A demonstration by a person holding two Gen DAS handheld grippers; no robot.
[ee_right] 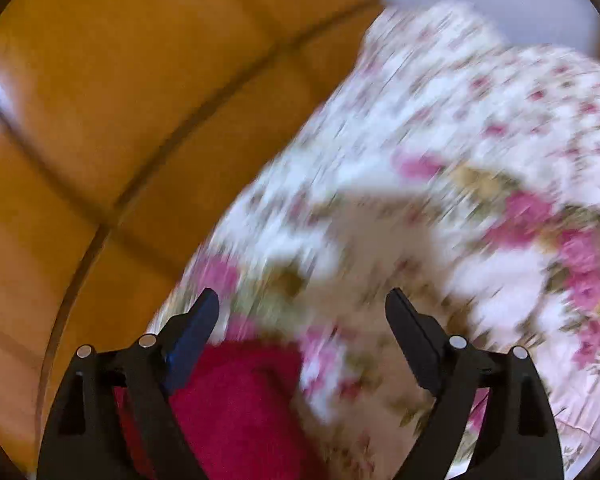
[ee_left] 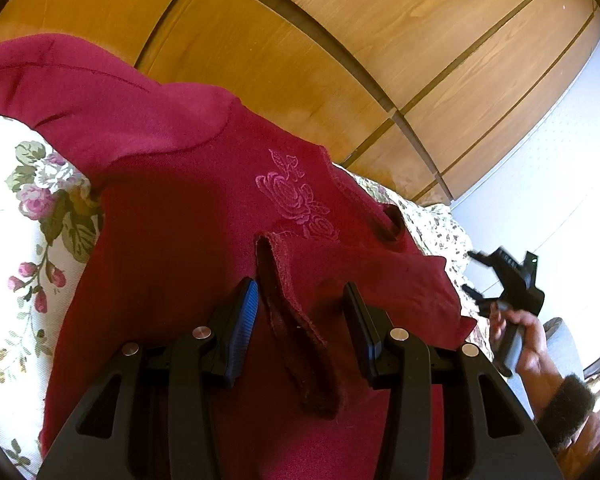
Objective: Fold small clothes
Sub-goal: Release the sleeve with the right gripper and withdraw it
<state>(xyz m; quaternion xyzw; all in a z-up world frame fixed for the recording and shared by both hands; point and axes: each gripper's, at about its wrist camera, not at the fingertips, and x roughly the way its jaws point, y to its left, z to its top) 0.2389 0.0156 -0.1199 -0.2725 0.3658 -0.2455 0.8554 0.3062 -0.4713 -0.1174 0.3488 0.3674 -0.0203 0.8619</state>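
Left wrist view: left gripper (ee_left: 300,300) hovers, jaws apart, over the red top's (ee_left: 180,200) neckline on the bed (ee_left: 24,208); right gripper (ee_right: 302,308) open, empty; next, pinch an edge and fold.

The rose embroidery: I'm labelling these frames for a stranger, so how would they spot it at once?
Start at the floral bedspread before the wooden wardrobe; a dark red top lies on it. The rose embroidery sits just beyond the open left gripper, near the neckline. It is pale pink stitching on plain red, unlike the bedspread's printed flowers.
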